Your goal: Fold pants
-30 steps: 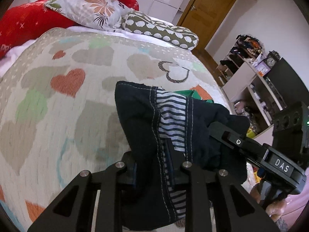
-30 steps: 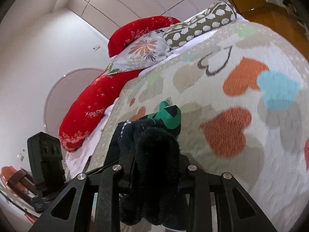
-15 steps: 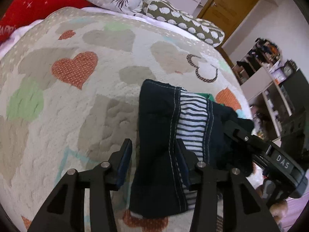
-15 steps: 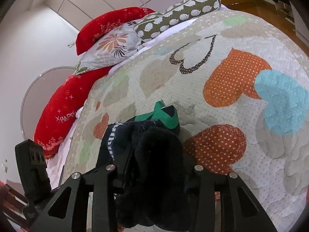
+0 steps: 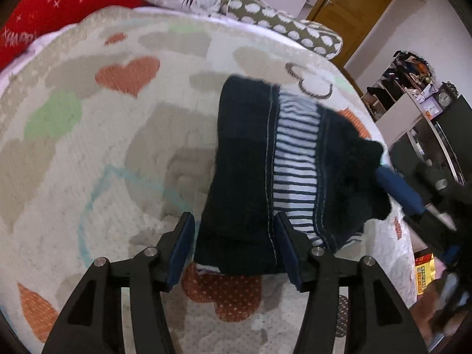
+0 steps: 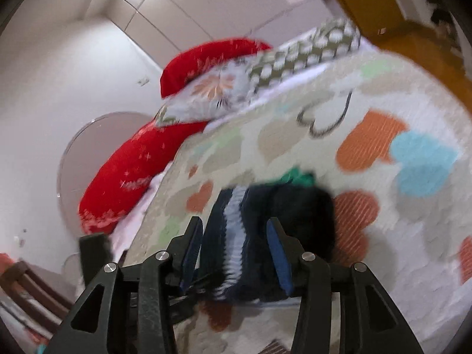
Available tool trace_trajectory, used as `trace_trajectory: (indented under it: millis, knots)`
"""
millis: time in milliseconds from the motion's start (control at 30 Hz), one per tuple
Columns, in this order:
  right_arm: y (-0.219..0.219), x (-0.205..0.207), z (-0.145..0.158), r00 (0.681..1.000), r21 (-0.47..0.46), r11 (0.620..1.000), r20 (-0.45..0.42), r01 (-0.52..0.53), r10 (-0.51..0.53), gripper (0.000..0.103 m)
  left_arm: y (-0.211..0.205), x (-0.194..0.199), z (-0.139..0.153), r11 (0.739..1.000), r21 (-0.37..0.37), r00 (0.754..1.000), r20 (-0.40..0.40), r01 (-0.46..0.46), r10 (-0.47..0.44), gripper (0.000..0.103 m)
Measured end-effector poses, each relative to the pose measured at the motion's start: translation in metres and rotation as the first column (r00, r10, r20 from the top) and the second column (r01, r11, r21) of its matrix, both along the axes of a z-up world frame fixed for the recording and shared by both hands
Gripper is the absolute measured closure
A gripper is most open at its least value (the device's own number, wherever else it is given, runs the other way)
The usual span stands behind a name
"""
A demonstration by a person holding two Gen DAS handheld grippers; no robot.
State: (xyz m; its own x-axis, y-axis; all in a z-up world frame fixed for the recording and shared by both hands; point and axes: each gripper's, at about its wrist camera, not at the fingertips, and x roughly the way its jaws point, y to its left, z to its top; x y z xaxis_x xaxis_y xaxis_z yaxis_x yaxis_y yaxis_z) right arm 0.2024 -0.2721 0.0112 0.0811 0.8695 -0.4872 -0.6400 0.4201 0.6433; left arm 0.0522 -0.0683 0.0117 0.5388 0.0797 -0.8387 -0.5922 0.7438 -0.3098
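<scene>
We see our left gripper [image 5: 234, 249] spread wide around the folded dark pants [image 5: 265, 177] lying on the heart-print quilt [image 5: 88, 153]; our right gripper [image 6: 234, 249] stands wide too, gripping nothing

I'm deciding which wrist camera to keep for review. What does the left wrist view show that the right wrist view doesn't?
Only the left wrist view shows the shelving unit with a clock, the wooden door, and the pants' white stitching. Only the right wrist view shows the white cabinets and a green bit of fabric behind the pants. Both show the folded pants on the heart-print bedspread, the pillows, and an open gripper straddling the pants: left gripper, right gripper.
</scene>
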Motion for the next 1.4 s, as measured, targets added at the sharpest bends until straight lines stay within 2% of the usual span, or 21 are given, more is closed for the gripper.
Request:
trace_trajectory:
  millis: [133,233,300,400,533,700,800,900,1033,1100,1400]
  knots:
    - [0.012,0.007,-0.035,0.997,-0.069,0.998,-0.072,0.000,-0.005,0.053,0.000,-0.002,0.002,1.000,0.003,1.000,0.009,0.006,-0.006,0.047]
    - [0.008,0.011,-0.034,0.995,-0.048,0.999,-0.098,0.006,-0.011,0.053,-0.003,-0.010,0.011,1.000,0.020,1.000,0.009,-0.001,0.001,0.047]
    - [0.002,0.007,-0.024,0.997,-0.039,0.999,-0.076,0.009,-0.012,0.053,-0.007,-0.019,0.019,0.999,0.046,1.000,0.006,-0.014,0.014,0.047]
    - [-0.013,-0.007,-0.008,1.000,-0.044,0.999,-0.007,0.015,-0.016,0.052,-0.019,-0.039,0.032,0.994,0.097,0.999,0.013,-0.039,0.038,0.040]
    - [-0.046,-0.037,-0.005,0.998,-0.060,0.997,0.048,0.054,-0.052,0.050,-0.040,-0.068,0.047,0.977,0.196,0.996,0.021,-0.087,0.085,0.034]
    - [-0.075,-0.072,-0.019,0.994,-0.118,0.989,0.074,0.090,-0.082,0.049,-0.068,-0.099,0.063,0.946,0.300,0.992,0.020,-0.121,0.121,0.033]
    - [-0.087,-0.090,-0.022,0.990,-0.151,0.982,0.103,0.110,-0.095,0.049,-0.083,-0.118,0.077,0.925,0.349,0.988,0.048,-0.153,0.145,0.024]
    - [-0.094,-0.109,-0.017,0.982,-0.185,0.975,0.162,0.127,-0.097,0.049,-0.097,-0.136,0.096,0.888,0.411,0.979,0.106,-0.204,0.175,0.021]
    - [-0.098,-0.125,-0.007,0.974,-0.187,0.973,0.205,0.137,-0.097,0.047,-0.114,-0.159,0.123,0.823,0.494,0.957,0.202,-0.281,0.206,0.009]
    - [-0.099,-0.132,-0.003,0.973,-0.179,0.975,0.210,0.132,-0.093,0.046,-0.120,-0.163,0.128,0.808,0.512,0.954,0.225,-0.291,0.200,0.008]
    - [-0.088,-0.168,0.006,0.928,-0.219,0.969,0.370,0.119,-0.031,0.039,-0.131,-0.149,0.114,0.859,0.471,0.978,0.142,-0.203,0.153,0.008]
